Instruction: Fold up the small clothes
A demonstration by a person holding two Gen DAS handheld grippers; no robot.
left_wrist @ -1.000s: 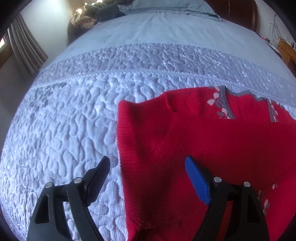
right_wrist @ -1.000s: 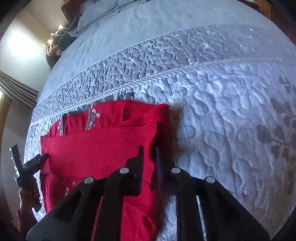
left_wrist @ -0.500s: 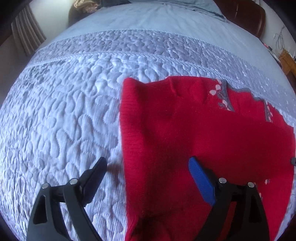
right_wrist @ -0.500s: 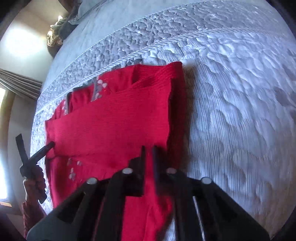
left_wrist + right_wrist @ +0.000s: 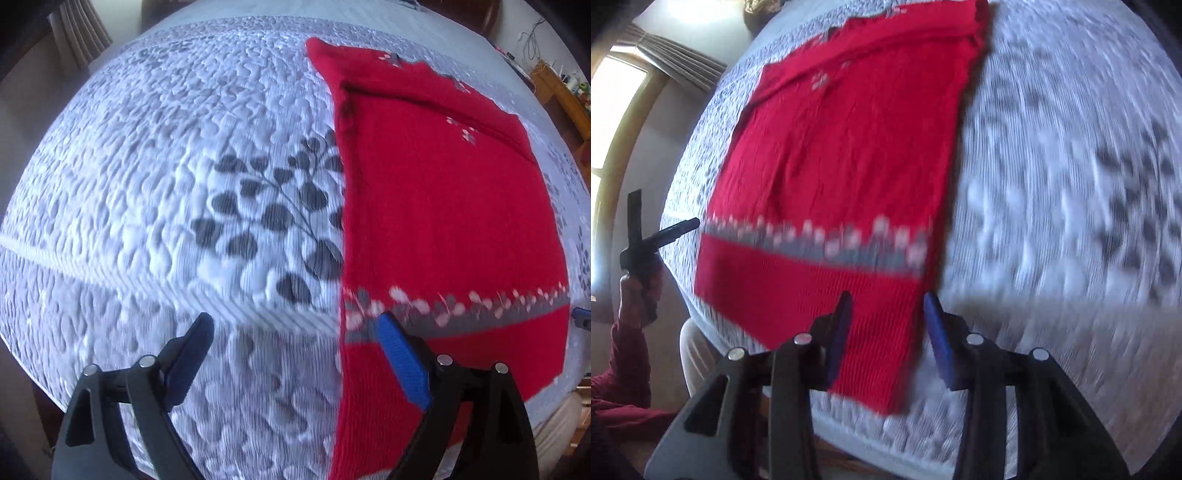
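A red knit sweater (image 5: 436, 206) with a grey and pink patterned band near its hem lies flat on the quilted bed, its sleeves folded in. My left gripper (image 5: 295, 328) stands wide open over the sweater's left edge at the hem band; its blue pad is above the knit and its other finger above the quilt. In the right wrist view the sweater (image 5: 842, 147) stretches away, and my right gripper (image 5: 886, 306) hovers over its hem corner with jaws opening, pads clear of the fabric. A hand in a red sleeve carries the left gripper (image 5: 661, 229) at the far side.
The white quilt (image 5: 155, 177) has a grey leaf print (image 5: 273, 218) beside the sweater. The bed's near edge (image 5: 879, 432) runs just under the right gripper. Curtains (image 5: 679, 70) and a bright window are at the left, wooden furniture (image 5: 561, 92) at the far right.
Both grippers have swept from the sweater's collar end down to its hem end. The right jaws, nearly shut before, now stand apart. The left jaws stay wide.
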